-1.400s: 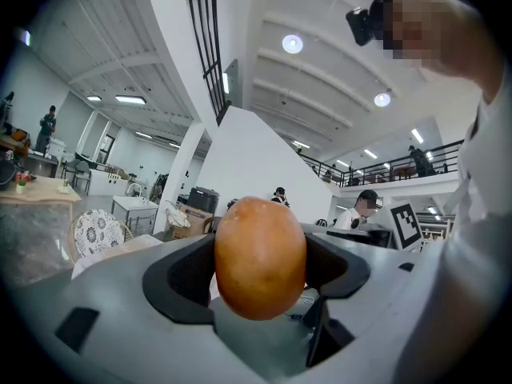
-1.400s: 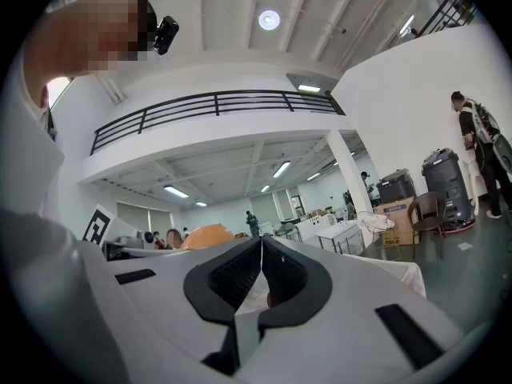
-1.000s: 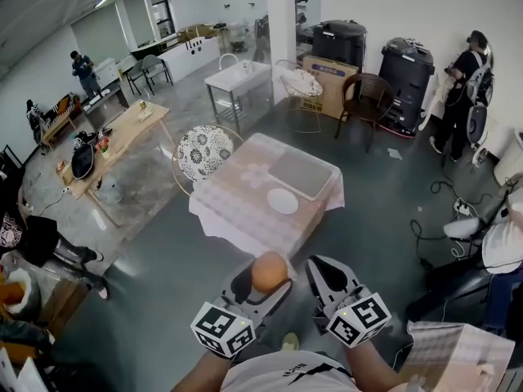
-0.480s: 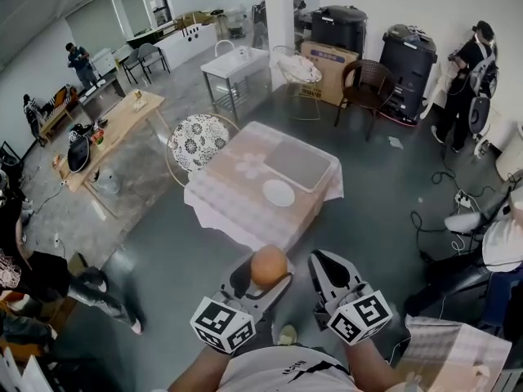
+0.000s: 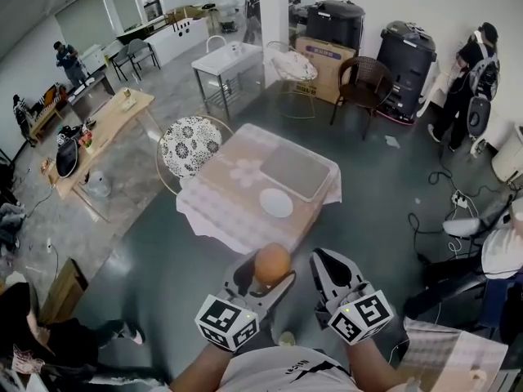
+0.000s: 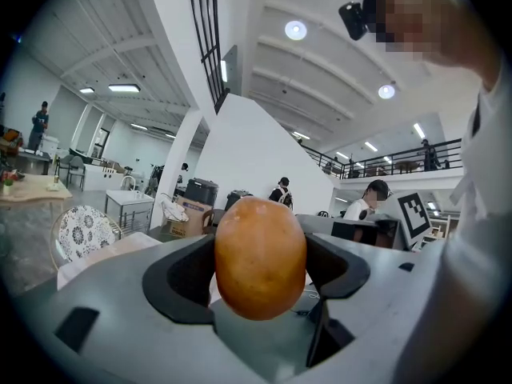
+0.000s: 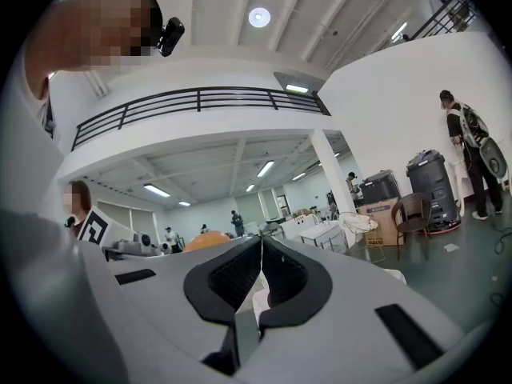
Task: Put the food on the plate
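My left gripper (image 5: 268, 273) is shut on a round orange-brown piece of food (image 5: 272, 263), which fills the middle of the left gripper view (image 6: 260, 256) between the two dark pads. My right gripper (image 5: 325, 265) is just to its right, shut with its pads meeting tip to tip (image 7: 261, 264) and nothing between them. Ahead and below stands a table with a pink checked cloth (image 5: 221, 207); a white plate (image 5: 276, 202) lies on its near right part. Both grippers are held well short of the table.
A grey tray or mat (image 5: 294, 171) lies on the table beyond the plate. A patterned round chair (image 5: 189, 145) stands left of the table. Cables (image 5: 445, 211) trail on the floor at the right, a cardboard box (image 5: 61, 288) at left. People stand around the room's edges.
The view has drifted forward: the table and plate sit slightly nearer and lower-left in the frame. Both grippers keep their pose, the left still holding the food.
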A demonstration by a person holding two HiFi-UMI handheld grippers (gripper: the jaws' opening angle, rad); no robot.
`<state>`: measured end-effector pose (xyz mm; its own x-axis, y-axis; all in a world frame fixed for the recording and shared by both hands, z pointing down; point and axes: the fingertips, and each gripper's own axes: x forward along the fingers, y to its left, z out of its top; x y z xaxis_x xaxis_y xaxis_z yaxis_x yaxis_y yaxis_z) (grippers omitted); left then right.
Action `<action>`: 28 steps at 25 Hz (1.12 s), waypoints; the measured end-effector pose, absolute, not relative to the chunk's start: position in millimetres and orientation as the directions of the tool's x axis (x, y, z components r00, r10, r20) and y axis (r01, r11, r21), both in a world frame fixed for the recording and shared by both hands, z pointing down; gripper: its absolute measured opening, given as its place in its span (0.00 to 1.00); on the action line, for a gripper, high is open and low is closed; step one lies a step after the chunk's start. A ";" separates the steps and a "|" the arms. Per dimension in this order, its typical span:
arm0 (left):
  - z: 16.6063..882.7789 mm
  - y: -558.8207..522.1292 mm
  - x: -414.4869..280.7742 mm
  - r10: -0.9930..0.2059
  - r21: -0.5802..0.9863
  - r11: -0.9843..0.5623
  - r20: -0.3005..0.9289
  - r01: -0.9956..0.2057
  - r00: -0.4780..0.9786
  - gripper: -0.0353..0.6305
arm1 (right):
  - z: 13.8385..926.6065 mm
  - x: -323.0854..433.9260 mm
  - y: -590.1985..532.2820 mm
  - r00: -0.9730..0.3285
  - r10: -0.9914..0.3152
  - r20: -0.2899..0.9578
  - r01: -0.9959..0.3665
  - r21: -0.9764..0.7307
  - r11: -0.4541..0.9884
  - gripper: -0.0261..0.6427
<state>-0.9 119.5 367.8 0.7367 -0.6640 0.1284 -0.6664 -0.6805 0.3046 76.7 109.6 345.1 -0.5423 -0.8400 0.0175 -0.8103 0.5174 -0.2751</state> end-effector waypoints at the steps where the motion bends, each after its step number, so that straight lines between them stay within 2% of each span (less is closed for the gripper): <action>1: 369.6 110.2 -2.0 -0.661 0.297 -0.685 0.133 -0.665 0.739 0.56 | 345.5 74.8 100.3 -0.539 -0.842 0.020 -0.813 -0.274 0.513 0.06; 21: 417.0 -56.5 -25.8 -0.558 0.283 -0.751 0.213 -0.597 0.802 0.56 | 367.0 35.1 -65.8 -0.462 -0.882 0.089 -0.864 -0.268 0.426 0.06; 28: 453.3 -100.1 -15.6 -0.554 0.274 -0.736 0.282 -0.619 0.784 0.56 | 385.3 42.9 -116.4 -0.478 -0.872 0.107 -0.851 -0.300 0.430 0.06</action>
<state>-15.6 -100.1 453.3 0.7836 -0.5537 0.2816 -0.6187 -0.7361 0.2743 42.9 -116.4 385.3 -0.4785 -0.8715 0.1072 -0.8513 0.4304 -0.3002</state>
